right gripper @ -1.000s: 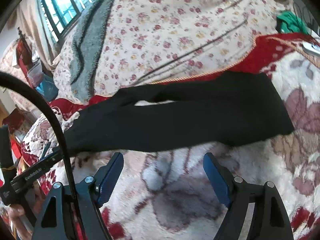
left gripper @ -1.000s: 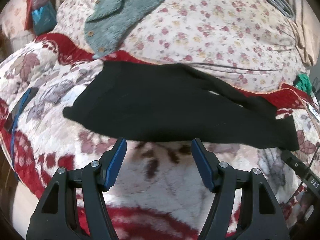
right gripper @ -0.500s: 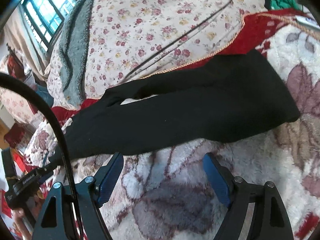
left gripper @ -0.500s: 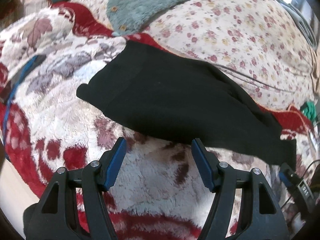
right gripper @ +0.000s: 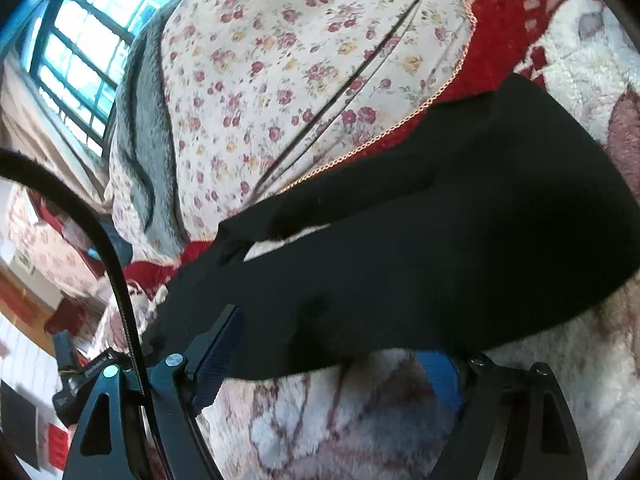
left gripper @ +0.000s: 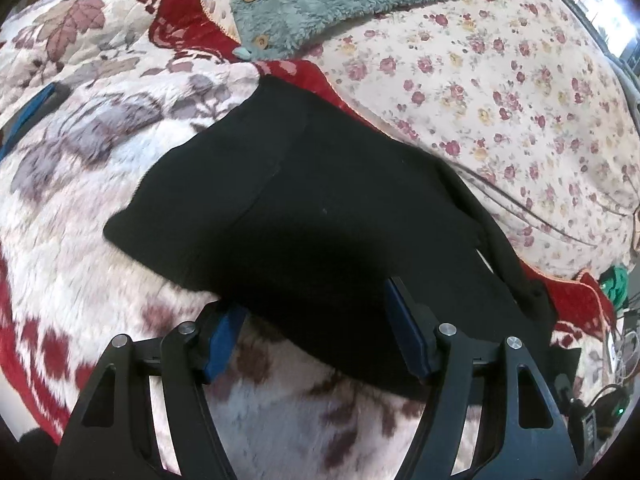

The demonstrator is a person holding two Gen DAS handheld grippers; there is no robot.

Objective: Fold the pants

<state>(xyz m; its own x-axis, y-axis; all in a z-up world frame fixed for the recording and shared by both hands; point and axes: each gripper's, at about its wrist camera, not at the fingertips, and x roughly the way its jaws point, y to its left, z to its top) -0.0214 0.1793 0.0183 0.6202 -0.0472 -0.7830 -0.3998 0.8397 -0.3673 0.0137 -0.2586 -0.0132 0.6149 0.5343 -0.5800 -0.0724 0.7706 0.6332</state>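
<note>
Black pants (left gripper: pixel 320 208) spread flat on the plush blanket (left gripper: pixel 80 208), near hem straddled by both claws. Left gripper (left gripper: pixel 316 328) gaping wide, empty, pads at the waist-end edge. Right gripper (right gripper: pixel 332 356) likewise apart, empty, leg edge just ahead between its fingers. Risk: pinching blanket pile with the cloth, or catching only the top layer, skewing the fold.

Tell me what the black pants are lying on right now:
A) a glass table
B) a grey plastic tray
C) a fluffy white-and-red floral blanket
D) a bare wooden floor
C: in the left wrist view the black pants are spread on the fluffy white-and-red floral blanket, and the open left gripper is at their near edge.
</note>
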